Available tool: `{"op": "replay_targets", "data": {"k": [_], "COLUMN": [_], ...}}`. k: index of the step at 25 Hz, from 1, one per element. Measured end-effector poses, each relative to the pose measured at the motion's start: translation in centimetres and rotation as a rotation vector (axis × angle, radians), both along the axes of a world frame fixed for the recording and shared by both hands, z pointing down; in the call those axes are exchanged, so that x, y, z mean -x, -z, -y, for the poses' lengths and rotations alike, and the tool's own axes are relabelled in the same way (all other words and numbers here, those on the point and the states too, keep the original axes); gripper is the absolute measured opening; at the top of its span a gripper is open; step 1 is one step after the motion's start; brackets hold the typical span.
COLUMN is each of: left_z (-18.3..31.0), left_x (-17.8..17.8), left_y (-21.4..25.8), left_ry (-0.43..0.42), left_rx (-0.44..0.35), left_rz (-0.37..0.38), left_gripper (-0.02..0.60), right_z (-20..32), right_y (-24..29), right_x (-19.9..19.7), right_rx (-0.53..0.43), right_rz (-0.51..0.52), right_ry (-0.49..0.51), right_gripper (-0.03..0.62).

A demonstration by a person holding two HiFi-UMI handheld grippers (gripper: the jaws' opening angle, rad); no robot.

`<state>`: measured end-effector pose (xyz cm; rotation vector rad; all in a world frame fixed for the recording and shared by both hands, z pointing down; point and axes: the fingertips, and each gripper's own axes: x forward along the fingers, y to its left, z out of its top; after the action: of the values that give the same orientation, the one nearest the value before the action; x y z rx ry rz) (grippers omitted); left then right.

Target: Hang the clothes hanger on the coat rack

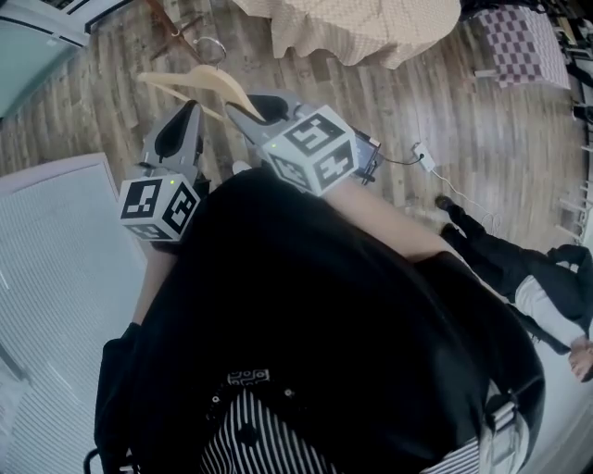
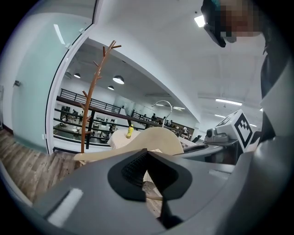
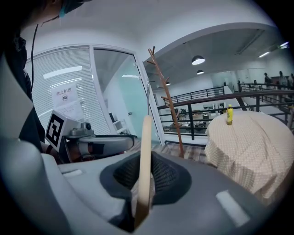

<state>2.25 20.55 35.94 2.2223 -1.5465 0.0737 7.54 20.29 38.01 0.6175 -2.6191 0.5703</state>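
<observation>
A pale wooden clothes hanger (image 1: 199,85) with a metal hook (image 1: 211,48) hangs level in front of me over the wood floor. My right gripper (image 1: 243,109) is shut on one arm of it. In the right gripper view the hanger (image 3: 146,147) stands edge-on between the pads of that gripper (image 3: 144,179). My left gripper (image 1: 193,109) is beside it at the hanger's thin lower bar. In the left gripper view its jaws (image 2: 148,158) meet at the tips with the bar crossing between them, and the hanger (image 2: 156,140) rises beyond. The brown branch-like coat rack (image 2: 94,92) (image 3: 167,101) stands ahead, apart from the hanger.
A round table under a checked cloth (image 1: 371,28) (image 3: 248,147) carries a yellow bottle (image 3: 228,114). A glass partition (image 3: 124,101) and a black railing (image 2: 73,103) stand behind the rack. Another person (image 1: 519,268) is at the right, and a cable with a socket (image 1: 422,155) lies on the floor.
</observation>
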Motion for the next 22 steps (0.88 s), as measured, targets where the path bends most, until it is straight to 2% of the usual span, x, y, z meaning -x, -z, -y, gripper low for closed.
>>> {"op": "replay_targets", "data": {"k": [12, 22], "left_z": [0.9, 7.5], "left_x": [3.5, 6.6], "left_y": [-1.3, -1.8], "left_ry": [0.081, 0.167], "left_rx": [0.018, 0.021], "left_rz": [-0.011, 0.01], "left_gripper": [-0.002, -0.002], "right_z": [0.9, 7.8], "right_y": [-1.4, -1.8], "right_x": [4.1, 7.5], "right_rx": [0.005, -0.005], "right_rz": [-0.015, 0.0], "right_ry": [0.101, 0.194], "right_gripper": [0.06, 0.058]}}
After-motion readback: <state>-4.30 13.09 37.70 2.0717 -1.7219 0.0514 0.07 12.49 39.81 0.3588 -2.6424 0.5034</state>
